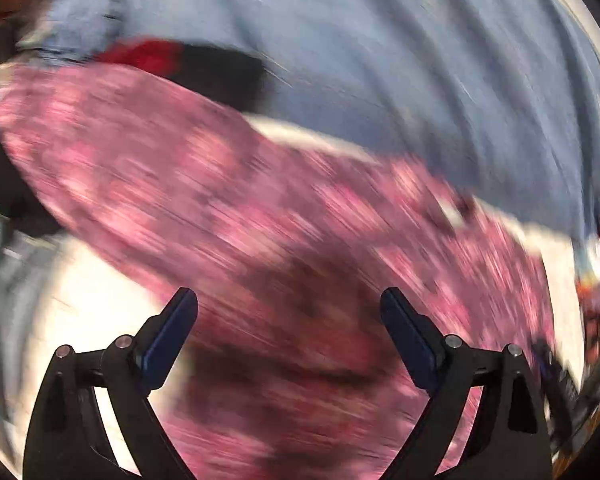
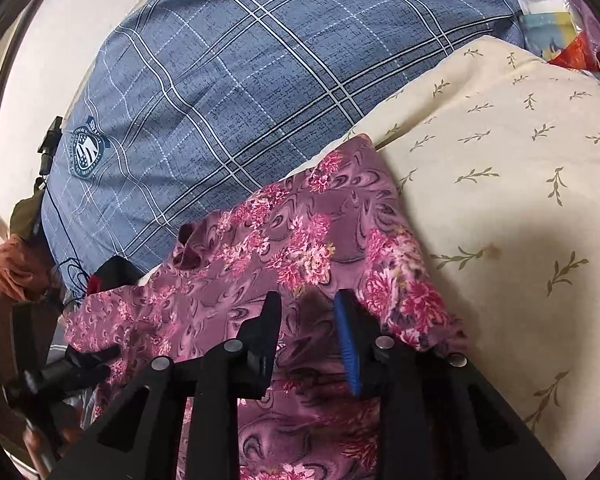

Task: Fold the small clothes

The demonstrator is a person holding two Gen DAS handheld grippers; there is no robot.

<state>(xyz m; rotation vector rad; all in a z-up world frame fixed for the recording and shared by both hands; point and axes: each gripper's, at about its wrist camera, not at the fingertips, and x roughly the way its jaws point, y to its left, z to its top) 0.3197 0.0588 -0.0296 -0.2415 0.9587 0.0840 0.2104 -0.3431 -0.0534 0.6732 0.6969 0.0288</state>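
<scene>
Pink floral-print fabric garment (image 2: pixel 284 248) lies on the bed, directly beneath both tongs, long axis running lower-left to upper-right. Right tongs (image 2: pixel 306 312) part-open, empty, nearer; left tongs (image 1: pixel 288 308) wide open, empty.

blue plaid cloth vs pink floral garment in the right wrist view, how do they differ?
The blue plaid cloth has white and dark check lines and a crest badge; the pink floral garment has flowers and swirls. The plaid cloth lies farther from the right tool; the floral garment lies right under it. The plaid covers more of the view. Both are soft fabric.
</scene>
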